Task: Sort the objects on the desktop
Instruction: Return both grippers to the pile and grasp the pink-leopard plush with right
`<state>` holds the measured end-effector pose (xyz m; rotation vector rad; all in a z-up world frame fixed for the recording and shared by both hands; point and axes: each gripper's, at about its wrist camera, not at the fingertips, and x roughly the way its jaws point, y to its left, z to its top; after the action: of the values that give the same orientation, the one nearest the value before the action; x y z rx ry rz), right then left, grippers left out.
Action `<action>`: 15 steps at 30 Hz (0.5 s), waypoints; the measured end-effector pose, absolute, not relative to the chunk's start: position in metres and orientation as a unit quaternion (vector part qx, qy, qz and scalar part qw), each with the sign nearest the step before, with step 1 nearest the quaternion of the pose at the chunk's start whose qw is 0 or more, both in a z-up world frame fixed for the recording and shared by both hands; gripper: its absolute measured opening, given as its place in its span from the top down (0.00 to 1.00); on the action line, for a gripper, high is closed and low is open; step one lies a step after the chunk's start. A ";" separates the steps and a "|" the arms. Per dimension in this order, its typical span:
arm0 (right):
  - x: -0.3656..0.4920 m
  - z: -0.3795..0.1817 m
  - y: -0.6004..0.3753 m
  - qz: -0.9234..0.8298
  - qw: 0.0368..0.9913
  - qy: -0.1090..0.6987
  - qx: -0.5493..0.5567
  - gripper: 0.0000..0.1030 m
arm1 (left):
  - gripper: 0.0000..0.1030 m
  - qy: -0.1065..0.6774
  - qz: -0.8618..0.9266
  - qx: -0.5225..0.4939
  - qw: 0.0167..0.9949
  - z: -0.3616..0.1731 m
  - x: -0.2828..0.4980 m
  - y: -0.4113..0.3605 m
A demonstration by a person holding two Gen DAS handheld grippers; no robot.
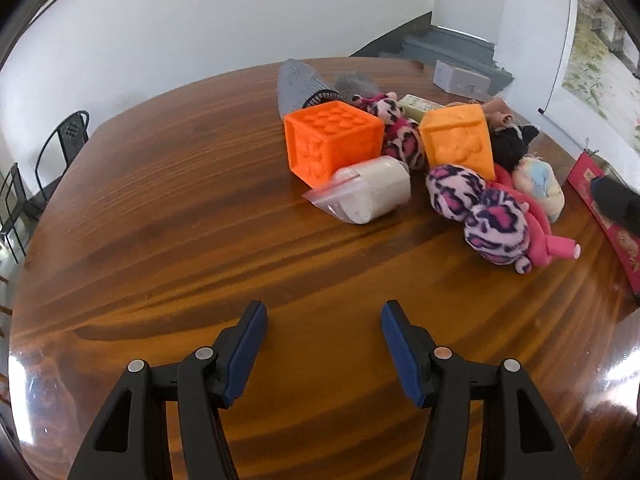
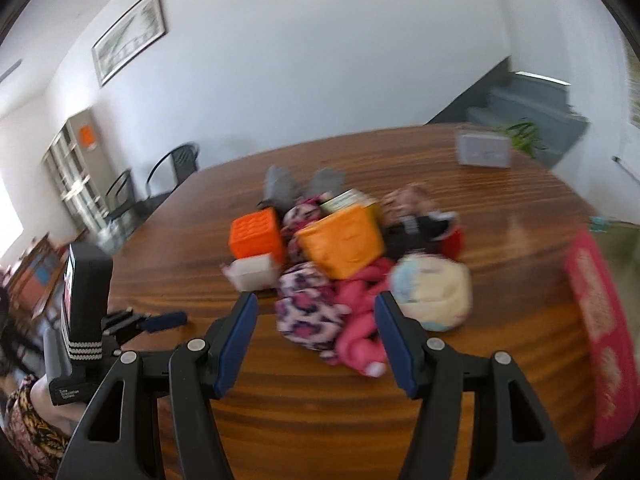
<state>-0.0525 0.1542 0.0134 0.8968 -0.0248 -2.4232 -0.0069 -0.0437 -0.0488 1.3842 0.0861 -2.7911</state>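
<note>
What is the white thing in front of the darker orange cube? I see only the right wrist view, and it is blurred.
Observer: The left wrist view is sharp. It is a white roll lying on its side inside a clear zip bag, close in front of the orange cube.
Operator: And the gray shapes behind that cube?
Observer: A gray knitted piece, with its dark ribbed opening toward the cube.
Operator: Is the left gripper open?
Observer: Yes, the left gripper is open above bare table, holding nothing.
</note>
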 end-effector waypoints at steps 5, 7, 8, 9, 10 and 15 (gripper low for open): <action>-0.068 0.000 0.130 -0.884 0.300 0.012 0.359 0.37 | 0.38 0.029 -0.895 0.445 0.011 -0.051 -0.010 -0.045; -0.075 -0.005 0.120 -0.876 0.310 0.020 0.369 0.37 | 0.28 0.029 -0.894 0.446 0.010 -0.052 -0.011 -0.045; -0.078 -0.007 0.118 -0.872 0.314 0.020 0.374 0.40 | 0.22 0.029 -0.894 0.446 0.010 -0.053 -0.012 -0.045; -0.082 -0.010 0.116 -0.868 0.319 0.020 0.379 0.41 | 0.14 0.030 -0.894 0.447 0.010 -0.053 -0.013 -0.046; -0.084 -0.012 0.114 -0.865 0.322 0.019 0.384 0.43 | 0.12 0.030 -0.894 0.447 0.010 -0.053 -0.013 -0.046; -0.090 -0.022 0.107 -0.863 0.319 0.027 0.391 0.44 | 0.05 0.032 -0.892 0.451 0.012 -0.055 -0.015 -0.047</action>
<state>-0.0895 0.1072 -0.0220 1.0273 0.0706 -2.2706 -0.0147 -0.0467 -0.0546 1.4048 0.0996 -2.7819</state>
